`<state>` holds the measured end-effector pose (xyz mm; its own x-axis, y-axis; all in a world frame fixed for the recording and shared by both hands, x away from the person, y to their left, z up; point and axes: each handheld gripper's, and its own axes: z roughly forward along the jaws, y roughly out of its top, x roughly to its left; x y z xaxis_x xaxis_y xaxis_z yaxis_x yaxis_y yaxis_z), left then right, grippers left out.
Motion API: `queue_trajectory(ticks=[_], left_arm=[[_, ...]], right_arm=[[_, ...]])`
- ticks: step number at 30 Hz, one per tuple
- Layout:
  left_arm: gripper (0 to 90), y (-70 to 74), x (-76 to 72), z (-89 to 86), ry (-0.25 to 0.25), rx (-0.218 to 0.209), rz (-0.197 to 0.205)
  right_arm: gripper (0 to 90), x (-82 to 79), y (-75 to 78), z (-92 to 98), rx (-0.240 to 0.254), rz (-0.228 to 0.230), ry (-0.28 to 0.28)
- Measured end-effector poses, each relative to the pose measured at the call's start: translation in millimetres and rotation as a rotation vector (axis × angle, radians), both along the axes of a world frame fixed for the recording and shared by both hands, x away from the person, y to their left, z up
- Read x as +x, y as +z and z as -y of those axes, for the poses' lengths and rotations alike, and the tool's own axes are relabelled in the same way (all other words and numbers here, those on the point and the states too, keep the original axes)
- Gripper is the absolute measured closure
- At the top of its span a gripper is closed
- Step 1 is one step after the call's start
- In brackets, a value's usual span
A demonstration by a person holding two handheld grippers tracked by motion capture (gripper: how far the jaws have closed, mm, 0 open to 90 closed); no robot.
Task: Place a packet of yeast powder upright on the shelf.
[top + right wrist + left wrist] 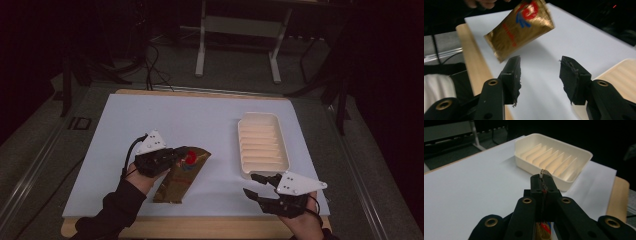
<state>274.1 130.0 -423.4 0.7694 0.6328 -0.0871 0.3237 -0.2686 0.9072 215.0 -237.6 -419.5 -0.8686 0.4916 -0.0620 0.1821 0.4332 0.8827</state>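
Observation:
A gold foil packet (181,173) with a red and blue print hangs lifted off the white sheet, gripped at its top edge by my left gripper (181,152), which is shut on it. In the left gripper view the packet's edge (542,173) pokes out between the closed jaws. The right gripper view shows the packet (520,25) in the air ahead. My right gripper (254,184) sits near the table's front right, below the tray, jaws apart with nothing between them. A cream ridged tray (284,145) lies at the right and stands empty.
A white sheet (150,120) covers most of the wooden table (200,227), whose front edge runs close to both hands. Beyond the table stand a metal frame (237,30) and floor cables (150,65).

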Motion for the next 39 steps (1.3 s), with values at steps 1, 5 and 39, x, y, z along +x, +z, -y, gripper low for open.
queue_trajectory(ticks=[1, 5, 39], left_arm=[[89.9, 1.5, -1.8, 0.0, -0.003, -0.003, 0.004], [89.9, 8.8, -7.6, 1.1, -0.025, -0.017, 0.018], [90.0, 34.2, -30.7, 25.4, -0.220, -0.173, 0.161]], right_arm=[[49.3, 1.5, 2.9, -0.2, -0.001, -0.003, 0.003], [47.7, 8.2, 13.1, -1.0, 0.005, 0.006, 0.003], [34.5, 42.7, 30.5, -41.9, 0.013, -0.044, 0.099]])
